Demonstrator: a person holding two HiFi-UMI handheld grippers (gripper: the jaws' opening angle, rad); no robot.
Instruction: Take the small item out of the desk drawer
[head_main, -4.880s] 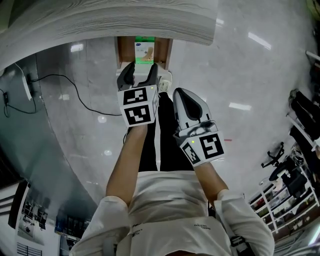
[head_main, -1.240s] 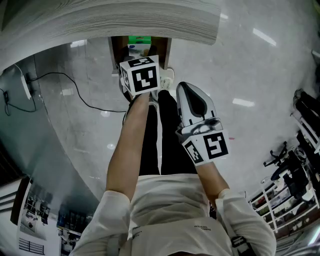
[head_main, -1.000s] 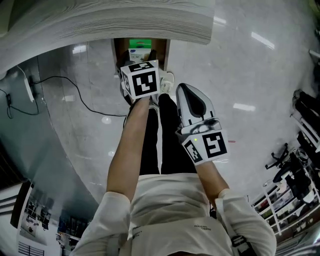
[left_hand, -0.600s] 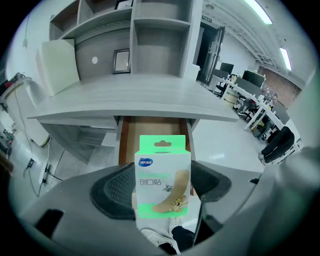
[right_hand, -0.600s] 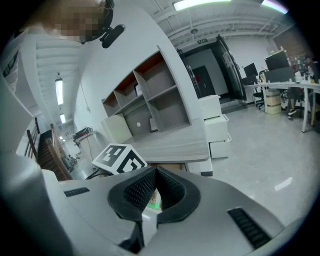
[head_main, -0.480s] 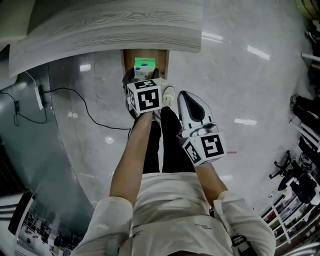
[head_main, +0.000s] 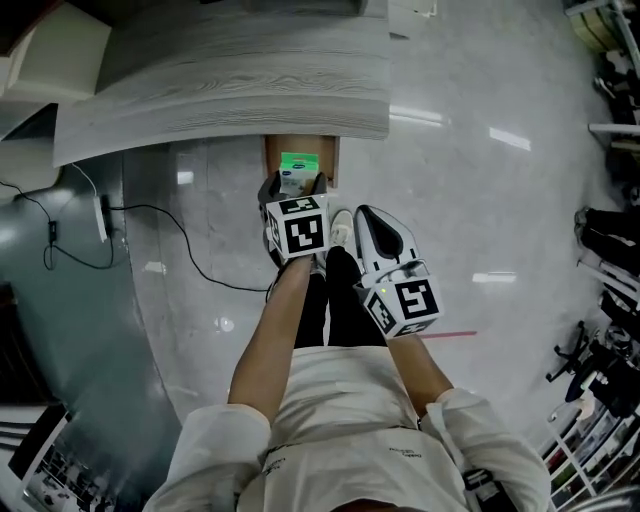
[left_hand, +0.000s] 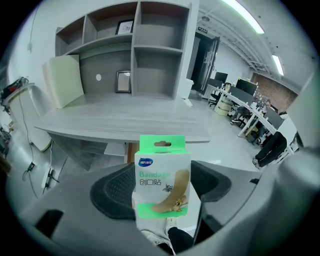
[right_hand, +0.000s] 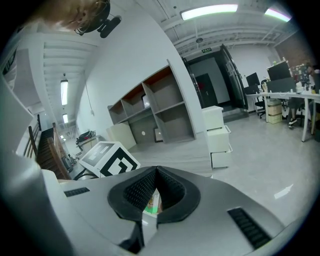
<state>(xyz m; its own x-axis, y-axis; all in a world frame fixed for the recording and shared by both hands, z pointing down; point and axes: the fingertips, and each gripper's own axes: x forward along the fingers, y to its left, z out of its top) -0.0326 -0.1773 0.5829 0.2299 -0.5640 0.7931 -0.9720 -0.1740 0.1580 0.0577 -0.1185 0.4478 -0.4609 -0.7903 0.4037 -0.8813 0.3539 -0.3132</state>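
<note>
A green and white bandage box (left_hand: 162, 180) stands upright between my left gripper's (left_hand: 161, 186) black ribbed pads (left_hand: 114, 191), which are shut on its sides. In the head view the bandage box (head_main: 297, 170) sits at the left gripper's (head_main: 294, 188) tips, just in front of the open brown desk drawer (head_main: 273, 160) under the grey wooden desk top (head_main: 230, 85). My right gripper (head_main: 362, 213) hangs beside the left one, over the person's legs. Its jaws (right_hand: 156, 171) are shut with nothing in them. Through the gap below its tips a sliver of the box (right_hand: 152, 202) shows.
A black cable (head_main: 190, 265) runs across the shiny grey floor to a power strip (head_main: 103, 215) at the left. The person's shoes (head_main: 340, 228) stand under the grippers. An open shelf unit (left_hand: 135, 50) rises behind the desk. A white drawer cabinet (right_hand: 220, 135) stands at the desk's right.
The left gripper has drawn back from the drawer toward the person, with the bandage box between its pads. The head view has pulled back and shows more of the desk. The right gripper stays shut.
</note>
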